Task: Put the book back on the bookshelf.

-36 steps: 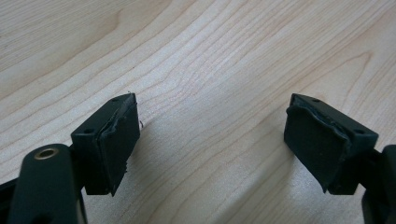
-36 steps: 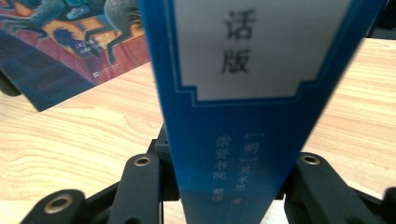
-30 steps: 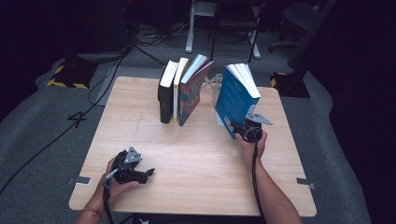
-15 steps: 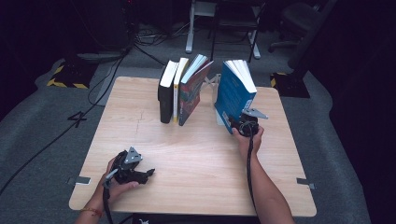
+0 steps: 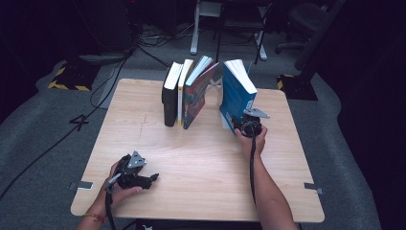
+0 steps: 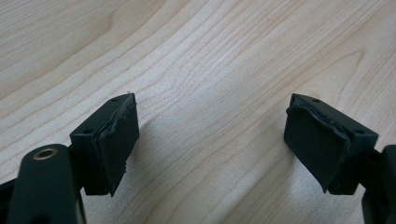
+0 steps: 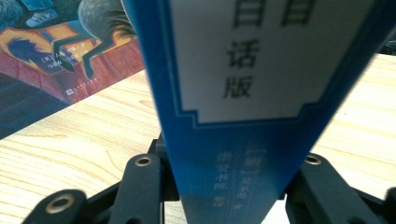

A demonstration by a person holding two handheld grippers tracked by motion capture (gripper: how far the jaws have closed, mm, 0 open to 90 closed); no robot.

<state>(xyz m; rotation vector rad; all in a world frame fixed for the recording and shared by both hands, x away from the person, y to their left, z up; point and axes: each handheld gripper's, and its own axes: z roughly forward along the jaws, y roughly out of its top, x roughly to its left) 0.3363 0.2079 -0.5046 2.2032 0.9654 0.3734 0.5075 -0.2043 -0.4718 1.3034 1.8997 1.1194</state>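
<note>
left tool (image 5: 152,178): low at near edge, jaws wide apart | right tool (image 5: 238,125): forearm outstretched, jaws clamped

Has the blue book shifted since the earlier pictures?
Yes. The blue book, clamped in the right hand-held gripper, has moved left, narrowing its gap to the leaning book in the row.

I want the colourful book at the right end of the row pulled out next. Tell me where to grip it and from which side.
Grip the colourful book by its spine edge, low down, coming from the person's side of the table. It leans left against the yellow book, so its right cover is free, and the spine faces the person. The left gripper is open.
</note>
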